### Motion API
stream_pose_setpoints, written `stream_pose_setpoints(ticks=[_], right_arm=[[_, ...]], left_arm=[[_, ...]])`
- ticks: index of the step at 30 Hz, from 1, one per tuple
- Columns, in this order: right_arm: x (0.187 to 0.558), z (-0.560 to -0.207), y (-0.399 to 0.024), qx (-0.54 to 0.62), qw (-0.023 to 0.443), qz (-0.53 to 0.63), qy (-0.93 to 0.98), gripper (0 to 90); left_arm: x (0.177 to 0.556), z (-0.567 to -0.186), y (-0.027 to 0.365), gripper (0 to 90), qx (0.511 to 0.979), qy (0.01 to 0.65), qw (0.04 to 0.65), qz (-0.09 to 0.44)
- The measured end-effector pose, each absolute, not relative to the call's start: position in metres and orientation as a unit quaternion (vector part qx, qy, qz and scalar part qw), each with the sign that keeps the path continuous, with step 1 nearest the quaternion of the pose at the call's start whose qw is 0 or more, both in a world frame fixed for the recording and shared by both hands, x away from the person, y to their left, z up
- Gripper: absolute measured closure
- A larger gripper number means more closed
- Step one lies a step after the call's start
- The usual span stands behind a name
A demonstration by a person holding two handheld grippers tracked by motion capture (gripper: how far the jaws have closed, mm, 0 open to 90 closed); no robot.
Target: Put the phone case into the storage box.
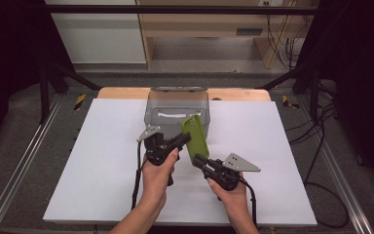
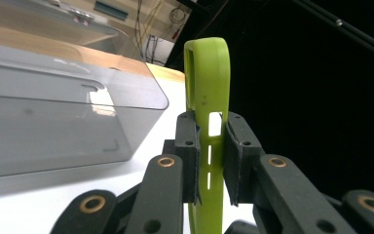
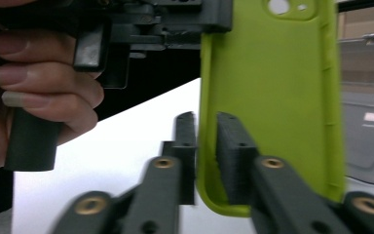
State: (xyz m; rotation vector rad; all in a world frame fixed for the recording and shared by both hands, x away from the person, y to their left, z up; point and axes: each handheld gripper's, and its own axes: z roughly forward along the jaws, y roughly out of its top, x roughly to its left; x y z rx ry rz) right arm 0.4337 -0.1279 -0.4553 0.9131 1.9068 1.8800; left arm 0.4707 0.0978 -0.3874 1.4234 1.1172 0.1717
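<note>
Ur left gripper (image 1: 184, 140) jaws pinched near-shut, pointing right; right gripper (image 1: 198, 160) jaws slightly apart, both forearms low.

I count one green phone case (image 1: 195, 137), one clear plastic box (image 1: 177, 108), one white sheet (image 1: 102, 161) on the one bench (image 1: 121, 92), and two grippers, the left gripper (image 1: 185, 138) and the right gripper (image 1: 198, 160).
</note>
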Motion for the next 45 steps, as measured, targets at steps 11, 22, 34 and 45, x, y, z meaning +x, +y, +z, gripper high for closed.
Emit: stream_pose_setpoints(ticks=[11, 22, 34, 45], right_arm=[[0.435, -0.452, -0.121, 0.331, 0.231, 0.580, 0.708, 26.8], [0.439, -0.458, -0.115, 0.340, 0.244, 0.531, 0.737, 7.2], [0.443, -0.448, -0.148, 0.354, 0.266, 0.528, 0.724, 6.6], [0.432, -0.463, -0.194, 0.380, 0.306, 0.545, 0.682, 4.8]], left_arm=[[0.471, -0.380, 0.116, 78.0, 0.634, 0.474, 0.595, 0.139], [0.468, -0.367, 0.144, 77.9, 0.641, 0.468, 0.581, 0.179], [0.472, -0.347, 0.175, 78.0, 0.653, 0.470, 0.557, 0.207], [0.481, -0.326, 0.186, 78.0, 0.652, 0.476, 0.551, 0.210]])
